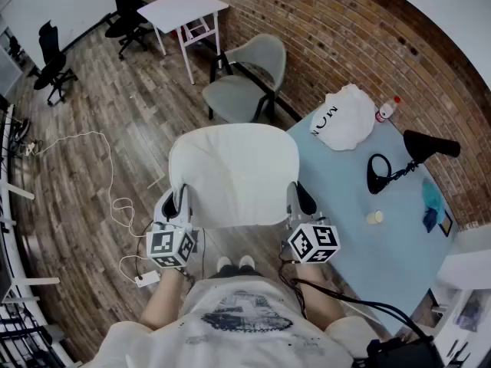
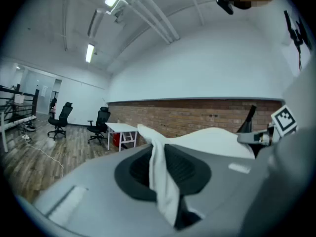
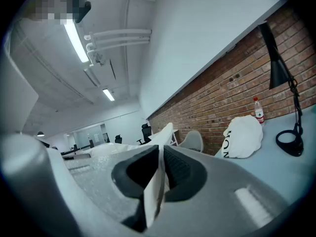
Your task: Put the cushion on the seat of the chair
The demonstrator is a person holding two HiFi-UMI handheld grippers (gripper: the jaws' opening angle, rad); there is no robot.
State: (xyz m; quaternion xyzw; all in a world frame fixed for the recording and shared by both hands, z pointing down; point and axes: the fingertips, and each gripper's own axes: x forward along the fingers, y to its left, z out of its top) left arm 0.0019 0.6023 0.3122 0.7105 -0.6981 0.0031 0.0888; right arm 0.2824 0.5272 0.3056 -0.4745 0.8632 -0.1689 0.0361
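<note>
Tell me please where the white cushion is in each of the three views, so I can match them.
Head view: centre, the cushion held spread out in front of the person.
Left gripper view: low centre, its edge pinched between the jaws.
Right gripper view: low centre, its edge pinched between the jaws.
Shared landmark: the brick wall.

Dark capitals "MON" on the white bag on the light-blue table — nothing else legible.
</note>
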